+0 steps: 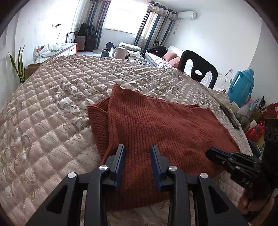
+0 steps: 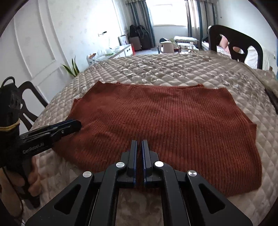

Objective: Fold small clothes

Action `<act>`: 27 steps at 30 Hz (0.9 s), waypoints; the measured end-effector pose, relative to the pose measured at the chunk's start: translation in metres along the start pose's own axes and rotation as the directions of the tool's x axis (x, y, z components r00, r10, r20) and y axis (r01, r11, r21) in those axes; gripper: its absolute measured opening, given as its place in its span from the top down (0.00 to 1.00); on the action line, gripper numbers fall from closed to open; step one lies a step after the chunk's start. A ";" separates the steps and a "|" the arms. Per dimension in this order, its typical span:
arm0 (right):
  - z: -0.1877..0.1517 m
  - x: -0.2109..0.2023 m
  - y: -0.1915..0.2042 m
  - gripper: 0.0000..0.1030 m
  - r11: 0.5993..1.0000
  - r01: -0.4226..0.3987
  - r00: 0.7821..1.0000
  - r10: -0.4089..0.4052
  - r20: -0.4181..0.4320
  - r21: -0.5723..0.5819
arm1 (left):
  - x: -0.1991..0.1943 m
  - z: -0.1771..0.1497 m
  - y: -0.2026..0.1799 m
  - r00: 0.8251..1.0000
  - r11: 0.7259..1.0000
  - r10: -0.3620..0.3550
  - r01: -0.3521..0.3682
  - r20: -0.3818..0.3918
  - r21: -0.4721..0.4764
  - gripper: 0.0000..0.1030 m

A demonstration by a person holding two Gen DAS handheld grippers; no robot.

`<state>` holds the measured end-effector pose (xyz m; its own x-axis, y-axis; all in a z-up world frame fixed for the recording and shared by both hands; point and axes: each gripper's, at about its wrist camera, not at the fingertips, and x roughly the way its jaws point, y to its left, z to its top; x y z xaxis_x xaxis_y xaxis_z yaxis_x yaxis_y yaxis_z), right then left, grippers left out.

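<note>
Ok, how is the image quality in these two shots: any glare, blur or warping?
Left wrist view: the window is blown out white, the bed cover bulges from the fisheye, and the red knit is sharp. Right wrist view: the window is overexposed too, the door curves, and the corners go black.

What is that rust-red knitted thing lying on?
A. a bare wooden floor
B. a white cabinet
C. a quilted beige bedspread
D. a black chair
C: the rust-red knitted garment lies spread flat on the quilted beige bedspread, which shows all around it.
</note>
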<state>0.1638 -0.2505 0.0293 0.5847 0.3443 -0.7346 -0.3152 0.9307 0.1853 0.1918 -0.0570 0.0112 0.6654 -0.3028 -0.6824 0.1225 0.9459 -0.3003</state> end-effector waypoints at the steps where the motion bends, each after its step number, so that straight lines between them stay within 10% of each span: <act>1: -0.002 -0.007 0.002 0.96 1.000 -0.004 1.000 0.004 0.004 0.005 | -0.003 -0.001 -0.001 1.000 1.000 0.002 -0.002 -0.001 0.004 0.68; 27: -0.014 -0.013 0.006 0.96 1.000 -0.019 0.999 0.019 0.045 0.010 | -0.053 -0.050 0.024 0.999 0.993 -0.034 0.034 0.001 -0.109 0.56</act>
<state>0.1443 -0.2514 0.0307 0.6117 0.3669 -0.7009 -0.3191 0.9251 0.2058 0.1231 -0.0243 0.0071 0.6615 -0.3345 -0.6712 0.0637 0.9169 -0.3941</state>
